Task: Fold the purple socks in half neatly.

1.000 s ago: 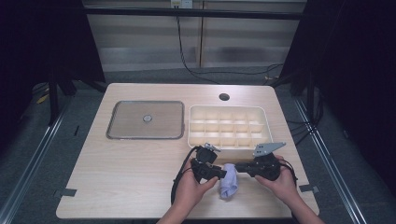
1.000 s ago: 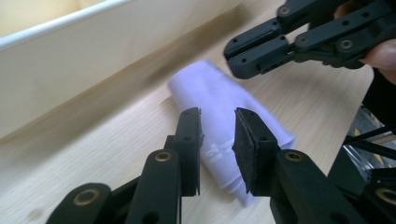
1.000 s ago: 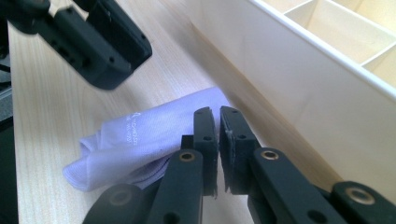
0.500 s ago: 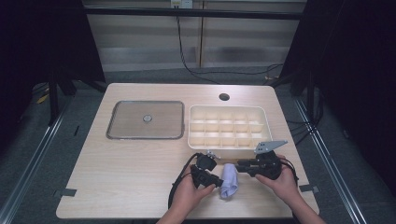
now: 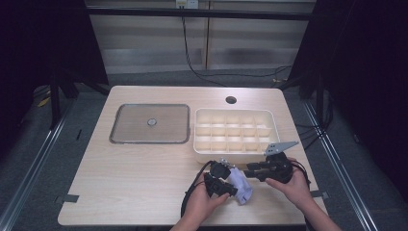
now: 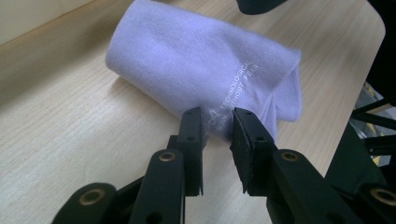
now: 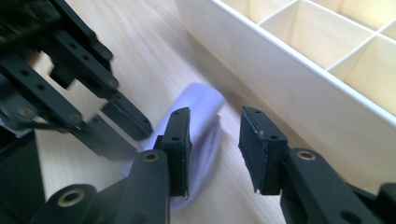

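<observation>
Folding looks about halfway: pale cloth point(image 5: 240, 185) lies rolled on bench just in front of compartment tray point(image 5: 235, 153), left claw point(image 6: 218, 127) pinching its edge, right claw point(image 7: 214, 133) just opened, cloth w/ tray unfilled.

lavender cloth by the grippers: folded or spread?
Folded. The lavender cloth lies on the table as a compact doubled bundle, with layered edges at one end, in front of the divided tray.

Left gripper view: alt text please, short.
Two black gripper jaws pinch the near edge of a folded pale lilac cloth with white printed lettering, lying on a light wooden table.
</observation>
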A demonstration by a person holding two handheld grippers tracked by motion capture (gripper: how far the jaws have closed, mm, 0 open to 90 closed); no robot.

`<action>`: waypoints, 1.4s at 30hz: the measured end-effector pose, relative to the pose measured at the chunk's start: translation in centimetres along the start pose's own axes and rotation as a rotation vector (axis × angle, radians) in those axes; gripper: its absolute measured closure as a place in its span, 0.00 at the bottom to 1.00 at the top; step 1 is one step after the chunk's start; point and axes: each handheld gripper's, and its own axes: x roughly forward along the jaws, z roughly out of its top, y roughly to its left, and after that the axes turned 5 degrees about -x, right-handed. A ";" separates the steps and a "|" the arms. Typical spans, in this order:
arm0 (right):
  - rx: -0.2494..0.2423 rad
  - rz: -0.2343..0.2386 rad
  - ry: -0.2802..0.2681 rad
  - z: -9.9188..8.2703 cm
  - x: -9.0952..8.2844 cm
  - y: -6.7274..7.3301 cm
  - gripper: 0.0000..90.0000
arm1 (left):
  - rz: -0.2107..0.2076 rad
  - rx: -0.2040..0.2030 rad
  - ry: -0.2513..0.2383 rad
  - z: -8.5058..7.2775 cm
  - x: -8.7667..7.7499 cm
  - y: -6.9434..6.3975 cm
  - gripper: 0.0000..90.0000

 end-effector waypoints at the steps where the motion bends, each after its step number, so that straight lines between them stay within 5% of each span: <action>1: 0.007 0.012 -0.004 0.1 0.0 0.1 0.70 | -0.004 0.001 0.000 0.0 0.1 0.0 0.81; 15: 0.033 0.056 0.072 0.6 1.2 0.5 0.66 | 0.027 0.010 -0.053 -0.4 -2.3 1.6 0.74; 22: 0.075 0.055 0.118 0.7 1.3 0.3 0.63 | 0.090 0.017 -0.067 -1.0 -3.5 3.5 0.70; 34: 0.218 0.084 0.162 -0.1 1.5 -0.6 0.60 | 0.196 0.043 -0.113 -2.8 -5.1 6.2 0.58; 42: 0.293 0.107 0.189 -0.1 1.7 -0.9 0.60 | 0.231 0.049 -0.142 -3.9 -5.7 7.7 0.51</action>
